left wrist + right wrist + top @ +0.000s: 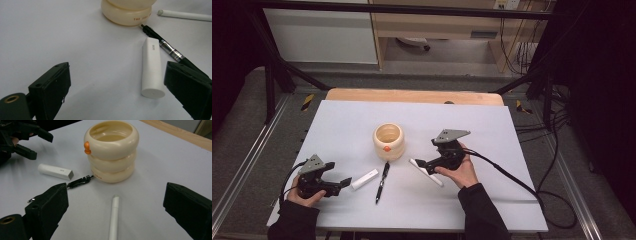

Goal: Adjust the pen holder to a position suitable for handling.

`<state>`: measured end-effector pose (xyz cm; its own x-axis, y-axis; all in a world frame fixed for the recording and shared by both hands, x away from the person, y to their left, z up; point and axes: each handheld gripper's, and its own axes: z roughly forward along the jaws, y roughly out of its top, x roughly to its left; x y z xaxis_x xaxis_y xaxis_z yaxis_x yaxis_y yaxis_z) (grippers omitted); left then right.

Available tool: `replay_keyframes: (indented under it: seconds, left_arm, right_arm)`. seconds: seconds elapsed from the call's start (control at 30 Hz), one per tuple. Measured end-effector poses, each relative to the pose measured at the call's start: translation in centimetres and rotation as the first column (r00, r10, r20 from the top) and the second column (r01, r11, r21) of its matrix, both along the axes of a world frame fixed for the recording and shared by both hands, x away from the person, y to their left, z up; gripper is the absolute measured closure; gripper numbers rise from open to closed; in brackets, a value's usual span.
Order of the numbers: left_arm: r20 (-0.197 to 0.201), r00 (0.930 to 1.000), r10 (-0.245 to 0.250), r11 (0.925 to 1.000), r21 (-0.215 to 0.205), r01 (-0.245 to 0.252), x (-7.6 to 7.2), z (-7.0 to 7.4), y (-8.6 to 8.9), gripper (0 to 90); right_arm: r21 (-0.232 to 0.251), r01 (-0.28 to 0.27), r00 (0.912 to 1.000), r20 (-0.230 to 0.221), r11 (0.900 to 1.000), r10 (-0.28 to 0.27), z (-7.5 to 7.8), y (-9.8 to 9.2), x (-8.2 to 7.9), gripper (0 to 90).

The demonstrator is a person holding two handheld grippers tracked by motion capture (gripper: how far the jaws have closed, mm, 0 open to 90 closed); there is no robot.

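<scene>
A cream ribbed cup (388,141) with an orange knob stands mid-table. In front of it lie a short white block (364,179), a black pen (382,181) and a white pen (427,172). My left gripper (344,182) rests at the near left, open, pointing at the block. In the left gripper view the block (152,67) lies just inside the right-hand jaw, with the black pen (170,50) beyond it. My right gripper (417,162) hovers open over the far end of the white pen (113,220), facing the cup (111,152), with nothing between its pads.
A white sheet (472,130) covers the table, and a wooden edge (412,95) shows at the back. Cables (512,177) trail off to the right. Metal frame rails run along both sides of the table.
</scene>
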<state>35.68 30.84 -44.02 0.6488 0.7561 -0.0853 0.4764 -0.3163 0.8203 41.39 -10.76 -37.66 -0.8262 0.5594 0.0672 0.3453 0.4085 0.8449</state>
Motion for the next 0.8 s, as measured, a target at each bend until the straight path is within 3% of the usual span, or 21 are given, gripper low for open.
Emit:
replay_keyframes:
  seconds: [0.27,0.6,0.8]
  left_arm:
    - [-0.003,1.0000,0.001,1.0000,-0.002,-0.001,0.0,0.0,0.1,7.1]
    - [-0.006,1.0000,-0.001,1.0000,0.000,0.001,0.1,-0.1,0.0,7.2]
    - [-0.006,1.0000,-0.002,1.0000,0.000,0.002,0.1,-0.1,0.0,7.3]
  right_arm:
    - [-0.009,-0.034,0.9989,0.031,0.999,0.034,1.4,2.9,1.1,13.6]
    - [-0.023,-0.104,0.9939,0.034,0.994,0.105,1.9,6.6,2.5,24.1]
    - [-0.069,-0.146,0.9879,0.041,0.987,0.149,2.1,8.5,3.5,30.1]
